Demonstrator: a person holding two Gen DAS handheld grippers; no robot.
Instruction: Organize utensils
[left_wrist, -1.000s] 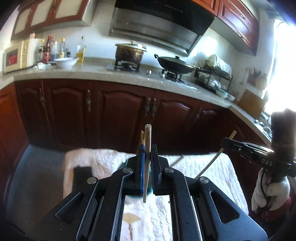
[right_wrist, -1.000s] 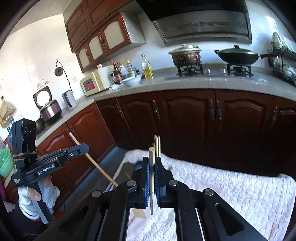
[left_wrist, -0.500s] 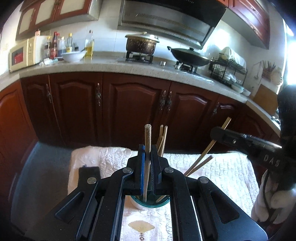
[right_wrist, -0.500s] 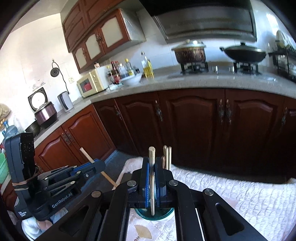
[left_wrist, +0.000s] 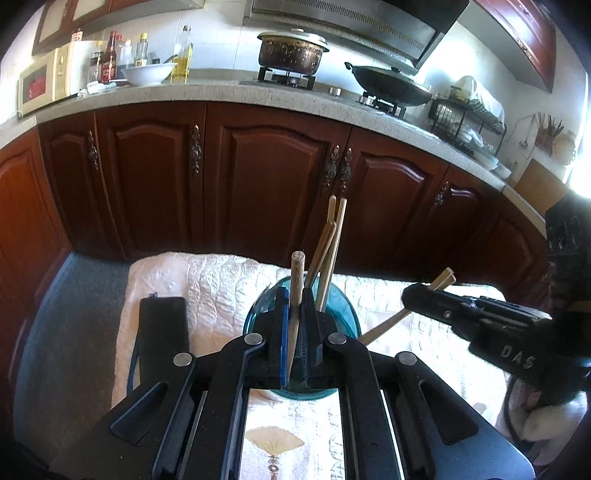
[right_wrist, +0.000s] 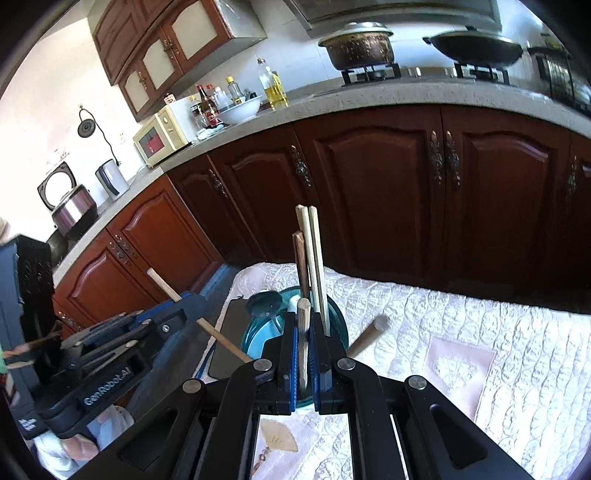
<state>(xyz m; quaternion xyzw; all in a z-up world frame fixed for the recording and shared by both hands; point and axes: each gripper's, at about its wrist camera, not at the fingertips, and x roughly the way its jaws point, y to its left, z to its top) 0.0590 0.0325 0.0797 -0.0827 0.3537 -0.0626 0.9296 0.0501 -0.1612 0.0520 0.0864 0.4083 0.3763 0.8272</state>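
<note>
1. Left tongs (left_wrist: 294, 314): closed tight on one round wooden stick (left_wrist: 296, 280), held upright above the teal glass cup (left_wrist: 343, 317). Seen also from the right wrist view (right_wrist: 173, 314), with the stick (right_wrist: 162, 286) slanting through them.
2. Right tongs (right_wrist: 303, 332): closed tight on one wooden stick (right_wrist: 303, 317), also over the cup (right_wrist: 338, 325). From the left wrist view these tongs (left_wrist: 417, 299) grip a pale stick (left_wrist: 443, 278) slanting toward the cup.
3. Cup contents, right wrist view: two pale chopsticks (right_wrist: 312, 251) and one darker one (right_wrist: 300, 254) standing upright; one wooden handle (right_wrist: 371, 334) leaning out over the rim to the right. Other items inside are hard to make out.
4. One flat black rectangle (left_wrist: 162, 336) lies left of the cup.
5. Surface: bench covered in a white quilted cloth (right_wrist: 461, 332) with a fan print.
6. Room: kitchen; dark red cabinet doors (left_wrist: 266, 177), speckled counter (left_wrist: 221, 94), one pot (left_wrist: 291, 51), one wok (left_wrist: 388, 83), one microwave (left_wrist: 37, 83), one white bowl (left_wrist: 147, 72), several bottles.
</note>
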